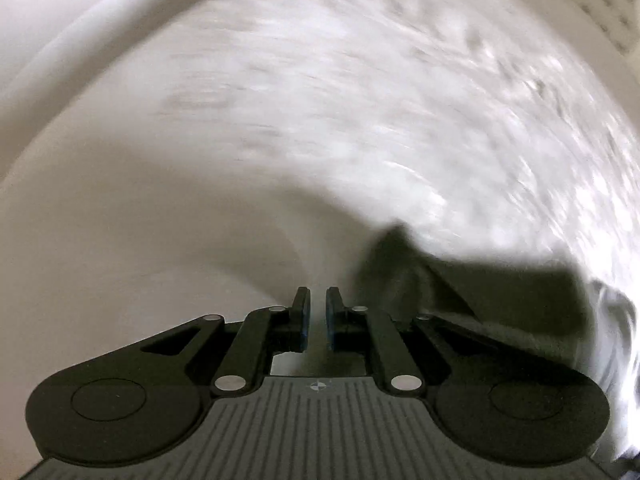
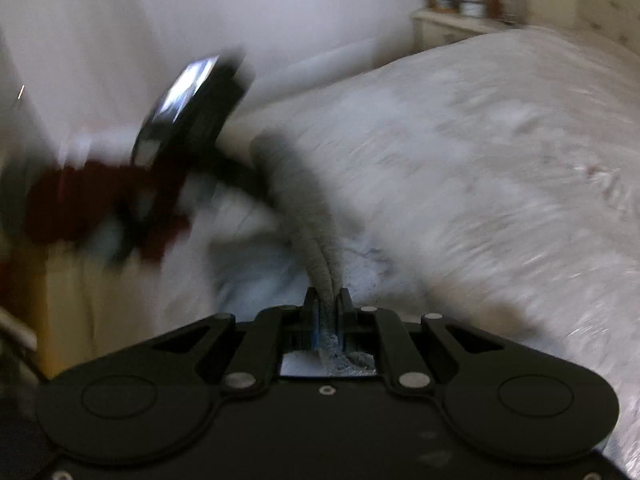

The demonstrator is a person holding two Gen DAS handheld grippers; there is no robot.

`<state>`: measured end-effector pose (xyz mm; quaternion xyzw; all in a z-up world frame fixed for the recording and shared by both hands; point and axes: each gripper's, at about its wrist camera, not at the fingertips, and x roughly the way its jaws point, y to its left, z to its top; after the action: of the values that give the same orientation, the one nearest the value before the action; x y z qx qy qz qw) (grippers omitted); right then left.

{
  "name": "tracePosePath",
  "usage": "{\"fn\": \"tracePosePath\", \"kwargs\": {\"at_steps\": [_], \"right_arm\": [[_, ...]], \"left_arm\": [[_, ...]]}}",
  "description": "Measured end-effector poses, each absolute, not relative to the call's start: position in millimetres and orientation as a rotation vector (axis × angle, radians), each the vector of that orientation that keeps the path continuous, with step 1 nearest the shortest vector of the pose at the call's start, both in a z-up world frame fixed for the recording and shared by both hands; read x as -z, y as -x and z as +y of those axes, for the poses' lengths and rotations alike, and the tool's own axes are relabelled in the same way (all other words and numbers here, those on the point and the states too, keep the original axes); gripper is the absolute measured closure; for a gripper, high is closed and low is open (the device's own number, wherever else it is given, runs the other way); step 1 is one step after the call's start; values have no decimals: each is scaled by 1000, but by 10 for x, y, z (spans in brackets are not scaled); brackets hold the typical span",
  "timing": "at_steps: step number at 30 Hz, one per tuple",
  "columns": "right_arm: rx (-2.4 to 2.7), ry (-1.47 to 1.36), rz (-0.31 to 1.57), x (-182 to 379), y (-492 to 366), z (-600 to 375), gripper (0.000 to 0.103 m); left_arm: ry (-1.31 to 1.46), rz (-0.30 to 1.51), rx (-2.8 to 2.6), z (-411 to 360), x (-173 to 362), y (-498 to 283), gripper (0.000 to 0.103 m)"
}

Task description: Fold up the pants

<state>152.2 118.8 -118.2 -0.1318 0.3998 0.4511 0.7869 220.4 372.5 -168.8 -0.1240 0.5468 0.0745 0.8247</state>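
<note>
The grey pants (image 2: 308, 208) run as a bunched strip from my right gripper (image 2: 328, 294), which is shut on one end of them, up to a raised end at the left. There the fingers of my left gripper (image 2: 248, 172) meet the cloth, blurred. In the left wrist view my left gripper (image 1: 318, 292) has its jaws drawn to a thin slit. The pants (image 1: 480, 288) show as a dark fold that starts right behind its right finger and trails off to the right. Both grippers hang over the white bed cover (image 2: 480, 160).
The crinkled white cover (image 1: 360, 100) fills most of both views. A red sleeve (image 2: 80, 200) shows behind the left gripper. A pale bedside cabinet (image 2: 452, 24) with small items stands at the far end by the wall. The bed's edge drops away at the lower left.
</note>
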Motion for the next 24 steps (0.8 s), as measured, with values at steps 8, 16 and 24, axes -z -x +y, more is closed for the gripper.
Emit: {"fn": "tracePosePath", "kwargs": {"at_steps": [8, 16, 24], "right_arm": [[-947, 352, 943, 1666, -976, 1511, 93], [-908, 361, 972, 1784, -993, 1587, 92], [-759, 141, 972, 1603, -918, 1090, 82]], "left_arm": [[207, 1040, -187, 3790, 1181, -1915, 93], [79, 1098, 142, 2798, 1392, -1882, 93], [-50, 1195, 131, 2661, 1962, -1851, 93]]}}
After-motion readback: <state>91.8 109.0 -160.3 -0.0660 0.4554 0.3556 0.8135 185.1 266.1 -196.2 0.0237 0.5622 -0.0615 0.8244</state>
